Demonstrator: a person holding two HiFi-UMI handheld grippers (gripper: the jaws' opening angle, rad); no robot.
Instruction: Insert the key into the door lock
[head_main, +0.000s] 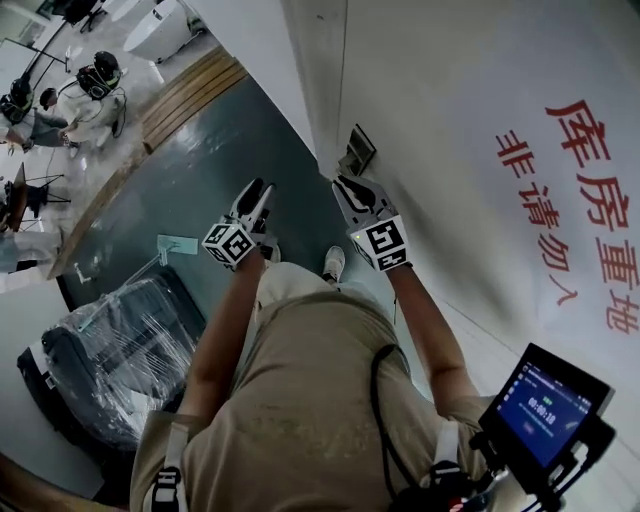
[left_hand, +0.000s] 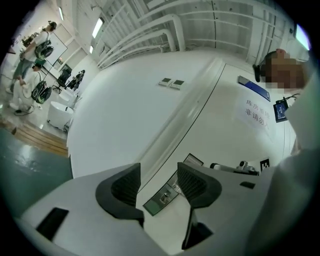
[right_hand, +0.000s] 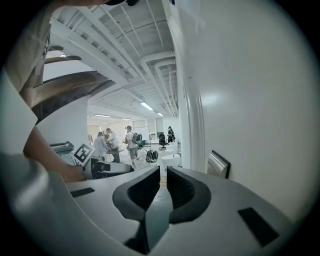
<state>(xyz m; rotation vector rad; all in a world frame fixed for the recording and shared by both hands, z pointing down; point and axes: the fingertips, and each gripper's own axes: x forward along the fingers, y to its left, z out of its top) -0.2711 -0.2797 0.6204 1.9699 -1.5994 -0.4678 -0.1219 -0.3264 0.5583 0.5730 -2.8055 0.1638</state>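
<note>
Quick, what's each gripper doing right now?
Left gripper: open, empty.
Right gripper: nearly closed, nothing visible between the jaws.

White claws, black pads, beige shirt

shiny metal lock plate, smooth matt door

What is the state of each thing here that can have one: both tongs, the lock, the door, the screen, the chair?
left tongs: open, nothing between them.
right tongs: almost together, no key visible between them.
lock plate: no key in it.
door: looks closed.
screen: lit.
chair: wrapped in plastic film.
</note>
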